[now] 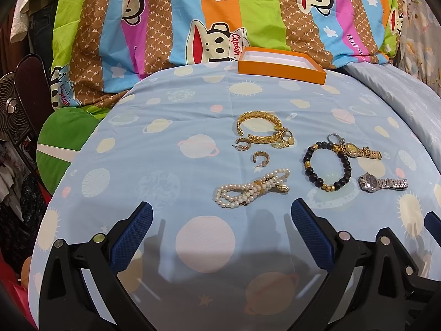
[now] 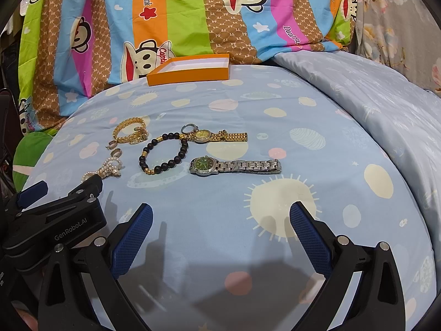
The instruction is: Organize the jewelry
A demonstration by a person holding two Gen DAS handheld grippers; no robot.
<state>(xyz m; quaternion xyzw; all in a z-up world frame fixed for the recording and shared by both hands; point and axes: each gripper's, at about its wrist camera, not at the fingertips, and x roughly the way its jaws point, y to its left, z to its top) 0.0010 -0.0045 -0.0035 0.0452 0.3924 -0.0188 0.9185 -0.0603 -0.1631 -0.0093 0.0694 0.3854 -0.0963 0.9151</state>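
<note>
Jewelry lies on a light blue planet-print cover. In the left wrist view: a gold chain bracelet [image 1: 263,131], two gold hoop earrings [image 1: 260,157], a pearl bracelet [image 1: 250,190], a black bead bracelet [image 1: 328,167], a gold watch [image 1: 355,149] and a silver watch [image 1: 381,184]. An open orange box [image 1: 281,66] with a white inside stands behind them. My left gripper [image 1: 222,215] is open just short of the pearls. My right gripper [image 2: 220,215] is open and holds nothing, in front of the silver watch [image 2: 234,165]; the black bead bracelet [image 2: 164,153] and orange box [image 2: 190,69] show too.
A striped cartoon-monkey blanket [image 1: 193,13] rises behind the box. A pale blue quilt [image 2: 372,96] is bunched at the right. A green cushion [image 1: 63,138], a fan [image 1: 11,107] and a dark chair back [image 1: 31,82] stand off the left edge.
</note>
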